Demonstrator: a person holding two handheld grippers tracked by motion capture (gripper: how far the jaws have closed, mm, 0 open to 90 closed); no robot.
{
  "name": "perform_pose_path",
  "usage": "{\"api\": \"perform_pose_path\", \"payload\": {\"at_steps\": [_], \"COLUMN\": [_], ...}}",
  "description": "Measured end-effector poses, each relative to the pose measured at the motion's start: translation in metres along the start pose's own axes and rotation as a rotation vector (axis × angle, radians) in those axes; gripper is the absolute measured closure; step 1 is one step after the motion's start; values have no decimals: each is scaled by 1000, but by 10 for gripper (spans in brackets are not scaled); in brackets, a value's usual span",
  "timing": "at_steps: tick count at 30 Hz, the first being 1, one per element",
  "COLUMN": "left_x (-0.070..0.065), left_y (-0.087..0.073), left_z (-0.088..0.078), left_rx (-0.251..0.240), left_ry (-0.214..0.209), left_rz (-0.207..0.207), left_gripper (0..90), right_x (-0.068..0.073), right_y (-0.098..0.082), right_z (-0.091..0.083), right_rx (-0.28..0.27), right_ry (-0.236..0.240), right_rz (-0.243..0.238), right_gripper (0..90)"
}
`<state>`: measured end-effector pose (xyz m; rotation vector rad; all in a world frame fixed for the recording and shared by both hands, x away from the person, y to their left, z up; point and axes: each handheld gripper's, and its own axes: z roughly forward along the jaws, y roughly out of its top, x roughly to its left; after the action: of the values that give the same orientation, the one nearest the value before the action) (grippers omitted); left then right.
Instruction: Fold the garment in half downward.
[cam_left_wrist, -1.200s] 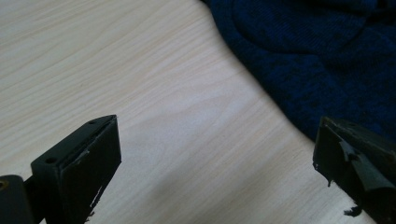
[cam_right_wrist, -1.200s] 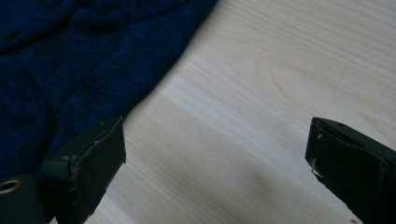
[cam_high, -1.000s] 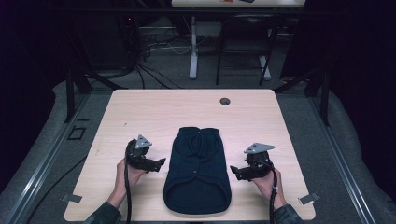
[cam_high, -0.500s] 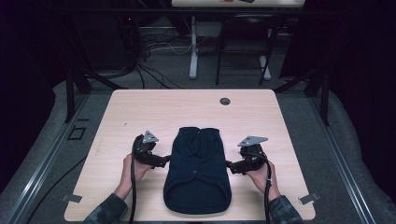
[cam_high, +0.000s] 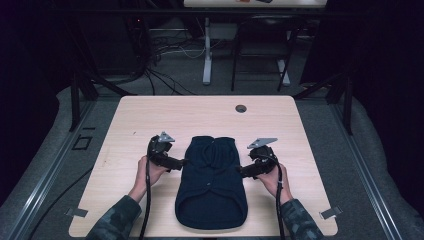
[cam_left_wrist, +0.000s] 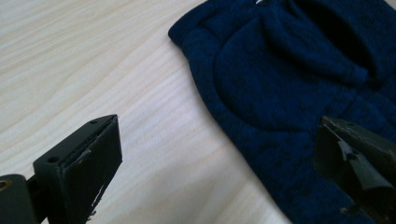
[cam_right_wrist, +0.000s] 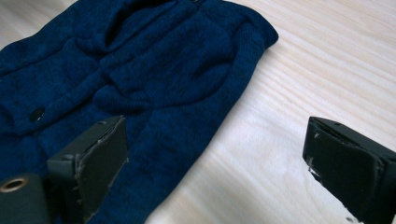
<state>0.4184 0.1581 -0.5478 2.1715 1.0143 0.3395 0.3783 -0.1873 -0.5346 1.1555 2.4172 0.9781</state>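
A dark navy knitted garment (cam_high: 212, 182) lies flat in the middle of the light wooden table (cam_high: 150, 120), its buttons facing up. My left gripper (cam_high: 179, 162) sits at the garment's left edge, jaws wide open and straddling that edge (cam_left_wrist: 261, 149). On the other side, my right gripper (cam_high: 242, 171) is open the same way over the right edge (cam_right_wrist: 205, 135). In the left gripper view one jaw hangs over bare wood and the other over the knit. A small dark button (cam_right_wrist: 36, 114) shows in the right gripper view.
A round cable hole (cam_high: 241, 108) sits near the table's far edge. Beyond the table are desk legs (cam_high: 206, 55) and loose cables (cam_high: 165, 50) on a grey floor. Cables trail from both grippers toward the near edge.
Both grippers have moved inward from the bare wood until their jaws reach the garment's left and right edges. The garment has not shifted.
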Motion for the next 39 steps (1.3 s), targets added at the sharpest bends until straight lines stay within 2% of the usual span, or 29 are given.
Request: {"api": "perform_pose_path", "payload": {"at_steps": [3,5,9,17,24,29,34,37,39], "left_x": [1,1,1,3,3,7,6,5,6], "left_y": [7,8,15,26,34,41,48,50,50], "left_z": [5,7,15,29,42,53,64,69,70], "left_rx": [14,5,15,47,54,77,96,108,111], "left_ry": [-15,-8,-4,-29,-20,-20,-9,-9,-14], "left_rz": [-12,-15,-14,-27,-40,-57,-54,-53,-54], "left_gripper": [3,2,1,0,1,8,33,53,73], "right_x": [-1,-3,-7,-10,-13,-18,-21,-25,-28], "right_y": [7,11,17,28,38,45,51,53,54], "right_z": [6,11,20,34,50,61,69,75,77], "right_rx": [5,10,20,32,46,50,64,62,60], "right_ry": [5,8,10,16,7,-7,-20,-14,0], "right_rz": [0,11,19,31,34,46,49,79,109], "right_gripper": [64,64,64,50,49,124,143,155,202]}}
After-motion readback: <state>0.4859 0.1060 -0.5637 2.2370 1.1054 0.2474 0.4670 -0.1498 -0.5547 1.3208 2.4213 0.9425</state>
